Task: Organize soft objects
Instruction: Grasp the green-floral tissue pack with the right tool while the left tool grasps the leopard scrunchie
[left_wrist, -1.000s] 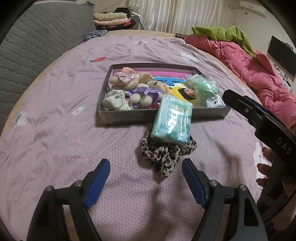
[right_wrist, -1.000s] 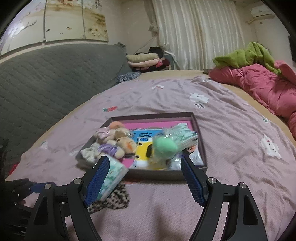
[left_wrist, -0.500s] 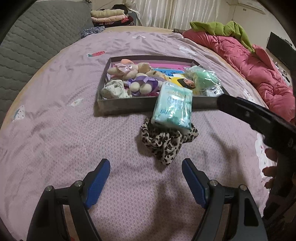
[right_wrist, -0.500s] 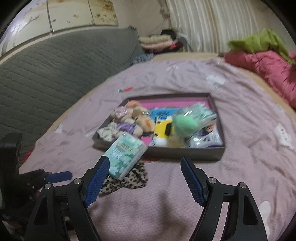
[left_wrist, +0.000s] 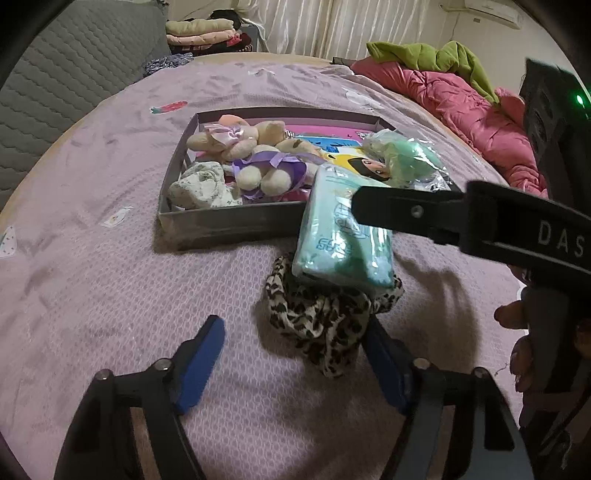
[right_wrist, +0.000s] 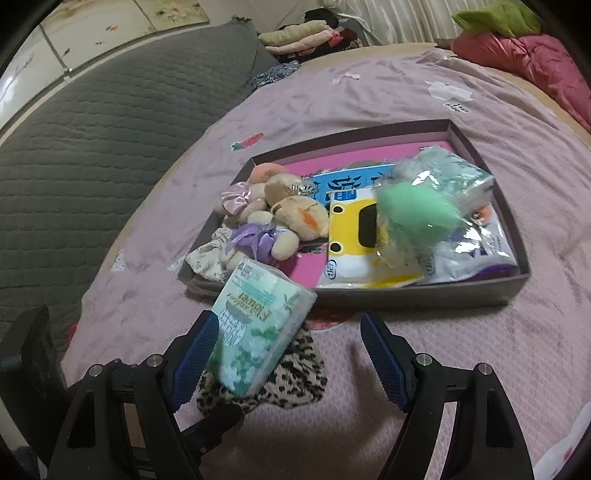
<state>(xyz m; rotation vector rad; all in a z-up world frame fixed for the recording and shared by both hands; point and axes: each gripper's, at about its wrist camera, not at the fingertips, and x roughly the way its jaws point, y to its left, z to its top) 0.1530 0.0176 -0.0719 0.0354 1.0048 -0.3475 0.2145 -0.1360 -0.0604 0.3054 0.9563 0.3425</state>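
A mint green tissue pack (left_wrist: 341, 236) leans on the front wall of a shallow grey box (left_wrist: 221, 221), resting on a leopard-print scrunchie (left_wrist: 321, 321) on the purple bedspread. My left gripper (left_wrist: 295, 362) is open, its fingers on either side of the scrunchie. My right gripper (right_wrist: 286, 354) is open just above the tissue pack (right_wrist: 258, 332) and scrunchie (right_wrist: 291, 380); its left finger is beside the pack. In the left wrist view one right-gripper finger (left_wrist: 443, 210) crosses over the pack. The box (right_wrist: 406, 299) holds plush toys (right_wrist: 280, 218), a floral scrunchie (left_wrist: 201, 184) and plastic packets (right_wrist: 436, 206).
A grey quilted headboard (right_wrist: 92, 129) rises at the left. A pink duvet with a green garment (left_wrist: 461, 85) lies at the right of the bed. Folded clothes (left_wrist: 207, 33) are stacked at the far end. Open bedspread lies left of the box.
Both grippers have moved in closer to the tissue pack and scrunchie. The right gripper swung left and down so that a finger now crosses over the pack. Both stayed open.
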